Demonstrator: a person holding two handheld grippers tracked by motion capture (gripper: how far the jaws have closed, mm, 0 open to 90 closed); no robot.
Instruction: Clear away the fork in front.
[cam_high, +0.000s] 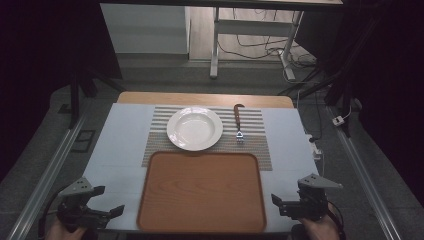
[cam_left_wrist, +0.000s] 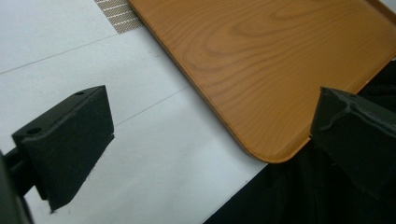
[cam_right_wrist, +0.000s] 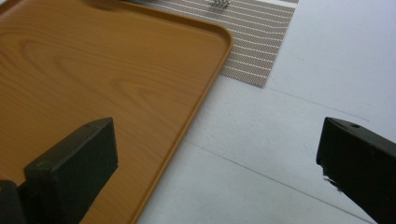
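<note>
Left gripper (cam_high: 102, 200) and right gripper (cam_high: 280, 202) flank the wooden tray (cam_high: 202, 192), jaws wide, empty. Beyond the tray: white plate (cam_high: 195, 128), fork (cam_high: 238, 121). No writing legible.

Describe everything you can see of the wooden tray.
The tray is a rounded rectangle with wood-grain orange-brown surface and a low raised rim. It lies flat and empty at the table's near edge, its far side overlapping the striped placemat. Neither the left gripper nor the right gripper touches it.

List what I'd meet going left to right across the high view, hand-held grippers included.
Left hand-held gripper → wooden tray → right hand-held gripper. Farther back on the striped placemat: white plate → fork.
</note>
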